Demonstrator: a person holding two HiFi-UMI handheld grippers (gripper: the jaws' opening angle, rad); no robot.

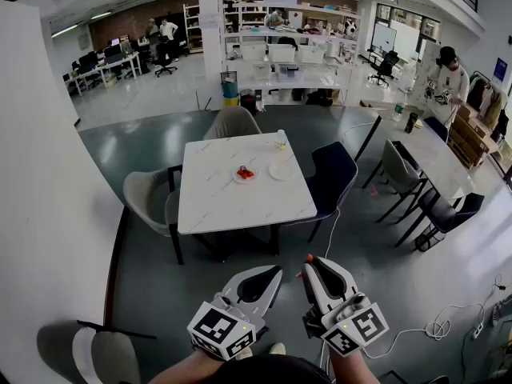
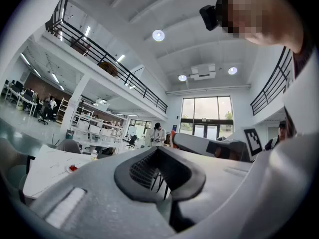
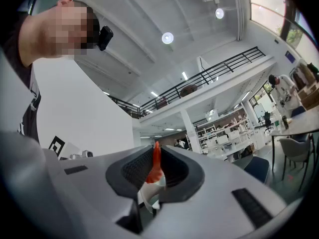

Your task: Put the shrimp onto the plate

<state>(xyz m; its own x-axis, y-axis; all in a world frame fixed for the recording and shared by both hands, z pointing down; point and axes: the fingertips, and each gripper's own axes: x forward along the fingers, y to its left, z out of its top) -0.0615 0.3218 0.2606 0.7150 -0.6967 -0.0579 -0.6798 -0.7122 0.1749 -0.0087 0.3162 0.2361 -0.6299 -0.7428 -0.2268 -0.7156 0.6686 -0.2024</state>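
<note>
Right gripper view | right hand-held gripper [image 3: 155,159] clamps shrimp [image 3: 155,177] (orange end up)

My workplace: open-plan office-lab hall. Grey polished floor [image 1: 152,142], white marble-patterned square table [image 1: 244,194], grey padded chairs [image 1: 148,198], white metal shelving racks [image 1: 284,54], desks with dark monitors [image 1: 100,62], black-railed mezzanine balcony [image 3: 209,76] overhead.

a white marble table [image 1: 232,194] ringed by chairs [image 1: 332,170] stands on a glossy grey floor [image 1: 136,142] before white shelving [image 1: 288,58]
</note>
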